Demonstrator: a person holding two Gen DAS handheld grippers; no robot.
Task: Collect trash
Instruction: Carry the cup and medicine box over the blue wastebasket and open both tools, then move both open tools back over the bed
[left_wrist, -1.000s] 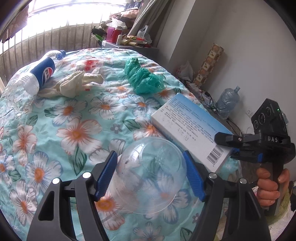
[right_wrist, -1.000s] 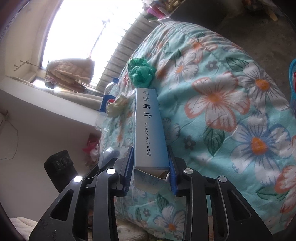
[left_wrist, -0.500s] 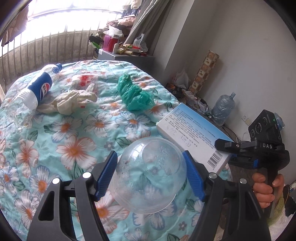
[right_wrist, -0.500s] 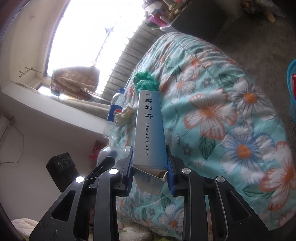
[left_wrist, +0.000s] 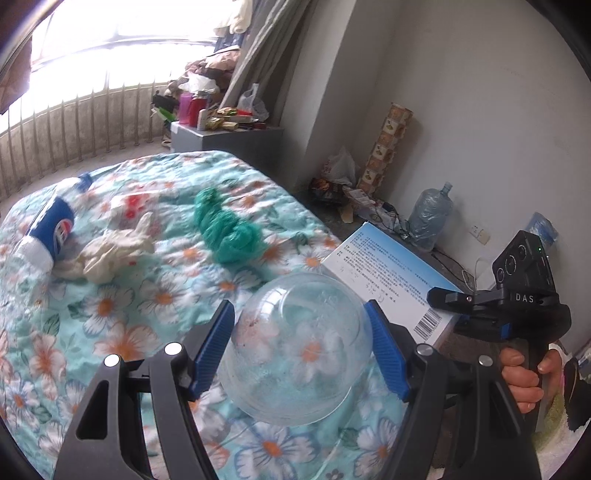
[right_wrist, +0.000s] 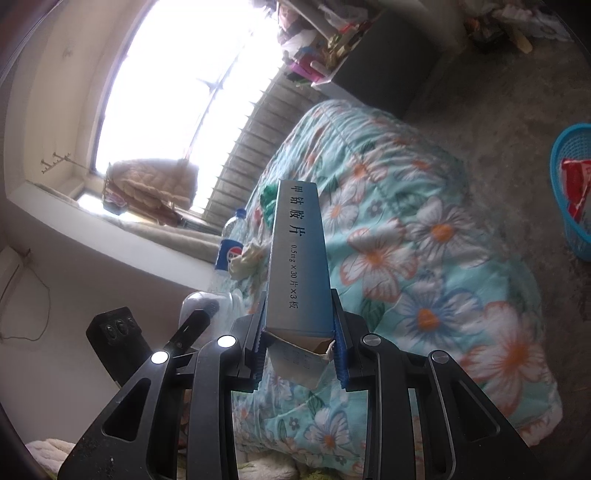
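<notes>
Clear plastic dome lid (left_wrist: 295, 347) clamped in the left gripper (left_wrist: 301, 347) and blue medicine box (right_wrist: 297, 266) pinched in the right gripper (right_wrist: 299, 343) now ride higher above the floral quilt (left_wrist: 110, 314), bound, likely, for the blue basket (right_wrist: 570, 192) at three o'clock.

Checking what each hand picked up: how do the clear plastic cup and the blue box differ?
The clear plastic cup is round and see-through; the blue box is flat-sided, opaque and printed. The cup sits in the left tool, with pads set wide; the box in the right tool, with pads close together. Both are held above the floral quilt.
</notes>
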